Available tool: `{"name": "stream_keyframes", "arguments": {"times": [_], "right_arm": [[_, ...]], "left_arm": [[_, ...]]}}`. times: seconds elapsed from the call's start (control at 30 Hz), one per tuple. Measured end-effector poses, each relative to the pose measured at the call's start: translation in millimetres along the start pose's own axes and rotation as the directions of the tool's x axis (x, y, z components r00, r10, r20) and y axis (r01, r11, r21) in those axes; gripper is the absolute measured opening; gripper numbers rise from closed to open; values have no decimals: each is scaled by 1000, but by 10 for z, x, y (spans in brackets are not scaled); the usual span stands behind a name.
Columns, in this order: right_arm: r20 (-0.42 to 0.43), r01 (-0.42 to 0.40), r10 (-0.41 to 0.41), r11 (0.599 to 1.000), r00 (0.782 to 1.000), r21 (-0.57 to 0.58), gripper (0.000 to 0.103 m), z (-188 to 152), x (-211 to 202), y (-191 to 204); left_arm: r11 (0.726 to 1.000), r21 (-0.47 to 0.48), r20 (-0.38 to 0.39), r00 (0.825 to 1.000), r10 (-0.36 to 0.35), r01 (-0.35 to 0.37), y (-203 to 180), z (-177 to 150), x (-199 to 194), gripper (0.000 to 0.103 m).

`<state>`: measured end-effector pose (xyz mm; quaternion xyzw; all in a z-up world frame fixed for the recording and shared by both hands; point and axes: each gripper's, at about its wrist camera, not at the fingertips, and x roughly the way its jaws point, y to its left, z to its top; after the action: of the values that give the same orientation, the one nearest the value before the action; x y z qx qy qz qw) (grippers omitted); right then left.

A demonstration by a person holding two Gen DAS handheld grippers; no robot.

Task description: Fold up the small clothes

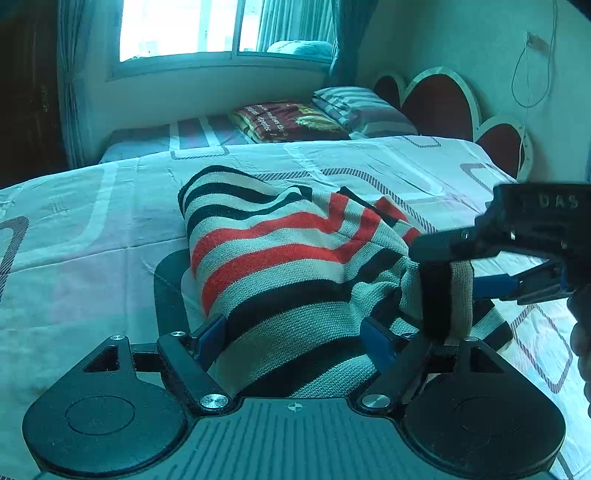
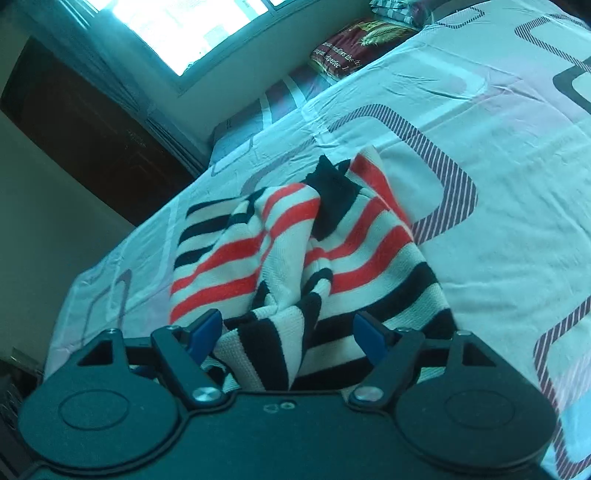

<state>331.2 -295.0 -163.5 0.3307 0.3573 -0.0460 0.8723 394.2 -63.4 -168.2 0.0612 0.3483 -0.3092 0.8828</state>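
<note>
A knitted sweater point(image 1: 280, 258) with black, red and cream stripes lies bunched on the bed. In the left wrist view my left gripper point(image 1: 293, 339) is open, and its blue pads point(image 1: 212, 334) stand wide on either side of the sweater's near edge. My right gripper point(image 1: 447, 273) comes in from the right, jaws apart, with a strip of the sweater's hem point(image 1: 461, 295) draped over one finger. In the right wrist view the right gripper point(image 2: 288, 332) is open, and folds of the sweater point(image 2: 295, 258) lie loose between its blue pads point(image 2: 369, 338).
The bedsheet point(image 1: 92, 240) is pale with pink and striped rectangles. A folded dark red blanket point(image 1: 288, 122) and a striped pillow point(image 1: 362, 109) lie at the far side. Heart-shaped headboard panels point(image 1: 439, 103) stand at the right. A window point(image 1: 221, 29) and a dark wardrobe point(image 2: 85, 129) stand beyond the bed.
</note>
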Motion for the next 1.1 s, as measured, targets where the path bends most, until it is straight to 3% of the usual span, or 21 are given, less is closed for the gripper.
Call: {"name": "stream_keyframes", "arguments": {"times": [0.13, 0.17, 0.2, 0.3, 0.4, 0.47, 0.57, 0.67, 0.8, 0.93, 1.1], "right_arm": [[-31, -32, 30, 997, 999, -67, 89, 29, 65, 173], [-37, -13, 10, 996, 999, -86, 79, 24, 99, 187], [-44, 6, -11, 996, 999, -91, 61, 19, 136, 181], [-47, 4, -6, 999, 999, -48, 45, 28, 201, 60], [-44, 40, -44, 996, 998, -78, 29, 3, 237, 2], [-9, 25, -26, 997, 1000, -70, 25, -4, 143, -10], [107, 48, -31, 987, 994, -152, 24, 32, -123, 140], [150, 74, -42, 974, 988, -212, 23, 81, -313, 207], [131, 147, -126, 976, 983, -163, 23, 6, -363, -82], [58, 218, -214, 973, 975, -75, 25, -172, -135, -514], [117, 258, -243, 956, 963, -137, 30, -175, -223, -377]], "left_arm": [[1000, 7, 9, 1000, 3, -3, -7, -13, -19, 77], [1000, -1, 11, 1000, -1, 1, 11, -14, -25, 77], [1000, -14, 12, 1000, -9, 9, 42, -11, -25, 77], [998, -52, 20, 999, -34, 35, 144, -20, -36, 77], [994, -96, 25, 999, -44, 46, 235, -25, -64, 77], [987, -154, 45, 998, -44, 50, 331, -1, -90, 77], [983, -175, 75, 997, -34, 47, 392, 109, -83, 77], [987, -150, 102, 994, -40, 55, 344, 244, -32, 77], [988, -132, 72, 995, -69, 78, 214, 279, 157, 77], [977, -162, -74, 986, -150, 136, 105, 96, 517, 77], [967, -219, -77, 986, -150, 130, 125, 60, 512, 79]]}}
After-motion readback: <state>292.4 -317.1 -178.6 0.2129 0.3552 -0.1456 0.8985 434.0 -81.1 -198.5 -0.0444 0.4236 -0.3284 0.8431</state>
